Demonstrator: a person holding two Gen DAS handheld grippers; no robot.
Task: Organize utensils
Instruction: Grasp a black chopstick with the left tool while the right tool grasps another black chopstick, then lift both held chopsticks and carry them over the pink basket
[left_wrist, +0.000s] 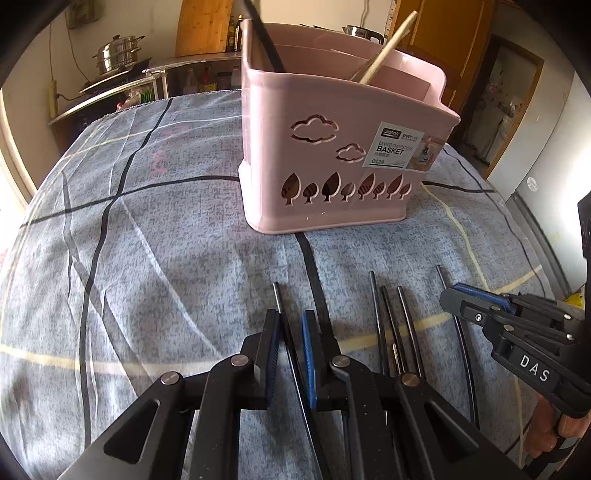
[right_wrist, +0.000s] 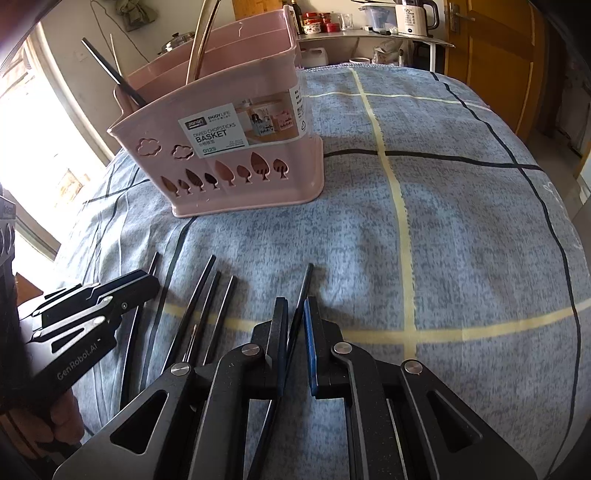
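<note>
Several black chopsticks (left_wrist: 391, 317) lie in a row on the checked cloth (left_wrist: 155, 258). My left gripper (left_wrist: 291, 321) straddles the leftmost chopstick (left_wrist: 277, 295), jaws slightly apart, pads not pressing it. My right gripper (right_wrist: 295, 314) straddles the rightmost chopstick (right_wrist: 306, 280) the same way, with a small gap. Each gripper shows in the other's view: the right gripper (left_wrist: 458, 301), the left gripper (right_wrist: 147, 280). The pink divided basket (left_wrist: 343, 155) stands beyond, also in the right wrist view (right_wrist: 236, 155), holding a black chopstick (left_wrist: 264, 37) and a wooden utensil (left_wrist: 388, 48).
The cloth-covered table (right_wrist: 461, 221) stretches right of the chopsticks. A counter with a steel pot (left_wrist: 118, 55) and bottles stands behind the table. A shelf with a kettle (right_wrist: 410, 14) and a wooden door (right_wrist: 495, 66) are at the far right.
</note>
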